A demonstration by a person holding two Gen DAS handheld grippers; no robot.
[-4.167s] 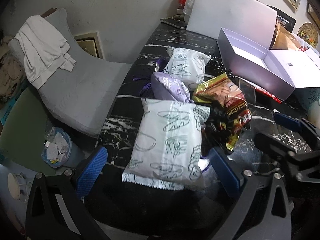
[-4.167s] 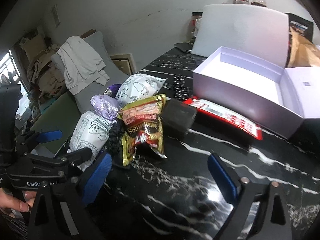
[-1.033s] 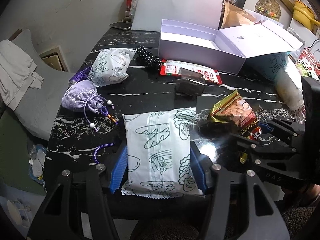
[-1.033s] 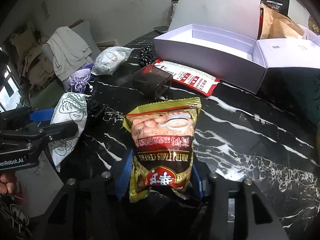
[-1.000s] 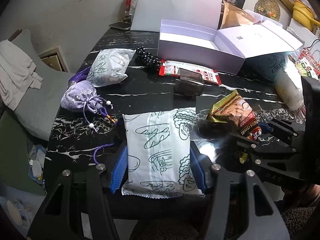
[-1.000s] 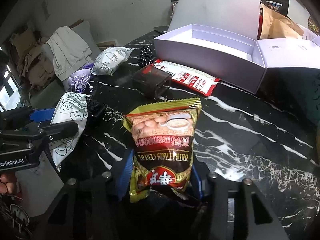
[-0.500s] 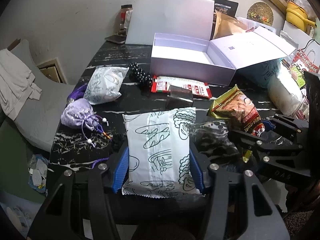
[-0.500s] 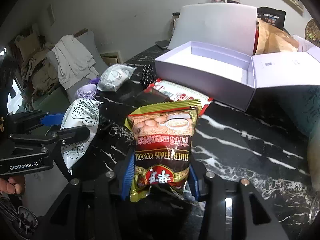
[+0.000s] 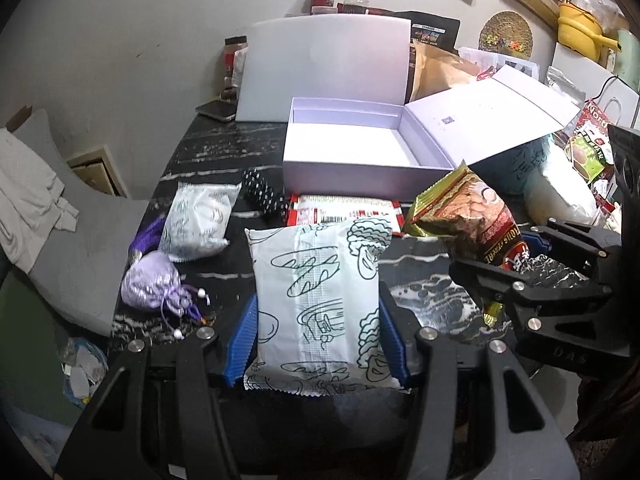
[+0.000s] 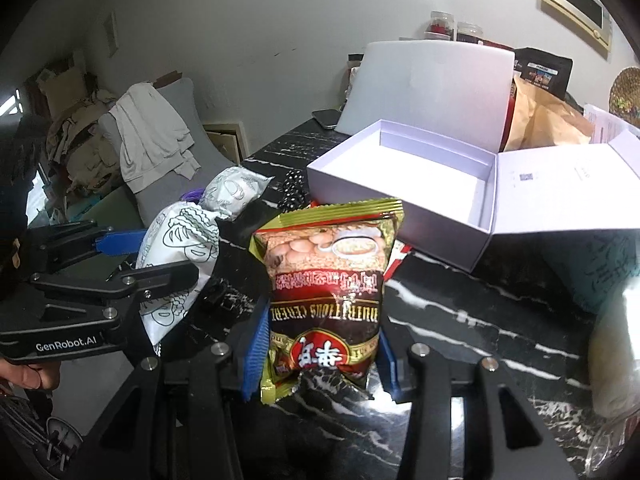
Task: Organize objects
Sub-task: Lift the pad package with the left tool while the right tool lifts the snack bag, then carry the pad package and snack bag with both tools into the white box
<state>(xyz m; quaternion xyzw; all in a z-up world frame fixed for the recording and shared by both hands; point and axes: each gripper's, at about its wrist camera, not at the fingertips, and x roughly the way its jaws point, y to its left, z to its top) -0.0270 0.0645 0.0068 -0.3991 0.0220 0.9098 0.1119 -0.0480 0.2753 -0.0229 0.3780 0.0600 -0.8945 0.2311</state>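
Now the left hand-held gripper [image 9: 316, 334] clamps a white packet [image 9: 318, 300] printed with line drawings, its blue pads [image 9: 244, 334] pressing the packet's two long sides, so the packet sticks out forward between the fingers, clear of the black marbled surface [image 9: 424, 280]. Just to its right, the right hand-held gripper [image 10: 318, 350] grips a gold and red cereal bag [image 10: 326, 284] by its lower half; the bag stands upright between the pads, its print upside down in that gripper's own view. Beyond both, an open white box [image 9: 360, 152] sits on the surface with its lid flapped out to the right. Near the box's front wall lie a red packet [image 9: 344, 212] and black beads [image 9: 264, 196]; farther left are a smaller white packet [image 9: 198, 224] and a purple pouch [image 9: 152, 284].
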